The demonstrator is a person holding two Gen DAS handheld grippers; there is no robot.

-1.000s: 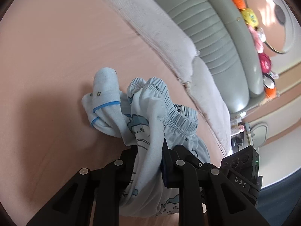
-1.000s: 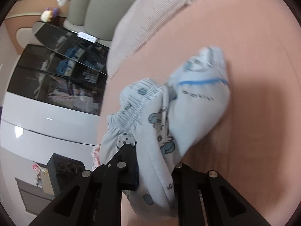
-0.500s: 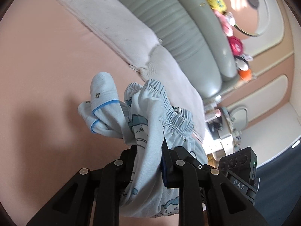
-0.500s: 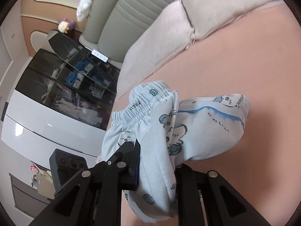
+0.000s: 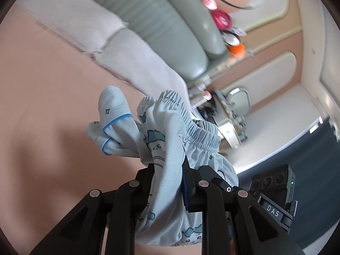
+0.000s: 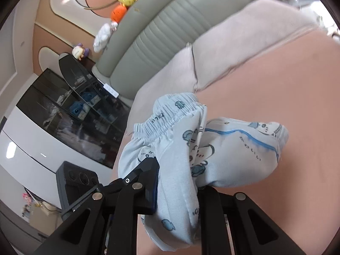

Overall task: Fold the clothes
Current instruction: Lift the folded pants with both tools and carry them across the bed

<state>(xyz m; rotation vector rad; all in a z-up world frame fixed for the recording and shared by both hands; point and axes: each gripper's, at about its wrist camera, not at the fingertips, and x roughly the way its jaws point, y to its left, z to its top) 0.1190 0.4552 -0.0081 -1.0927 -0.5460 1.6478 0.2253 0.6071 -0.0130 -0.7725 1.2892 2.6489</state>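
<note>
Both grippers, left [image 5: 167, 182] and right [image 6: 176, 182], clamp the pale-blue shorts [image 5: 170, 140] at the waistband; legs trail toward the far pink sheet [image 5: 53, 106]

The left gripper [image 5: 167, 178] has its two black fingers closed tight on bunched pale blue shorts [image 5: 170, 140]. The right gripper [image 6: 177, 176] clamps the same garment between its fingers, fabric spilling past the fingertips.
</note>
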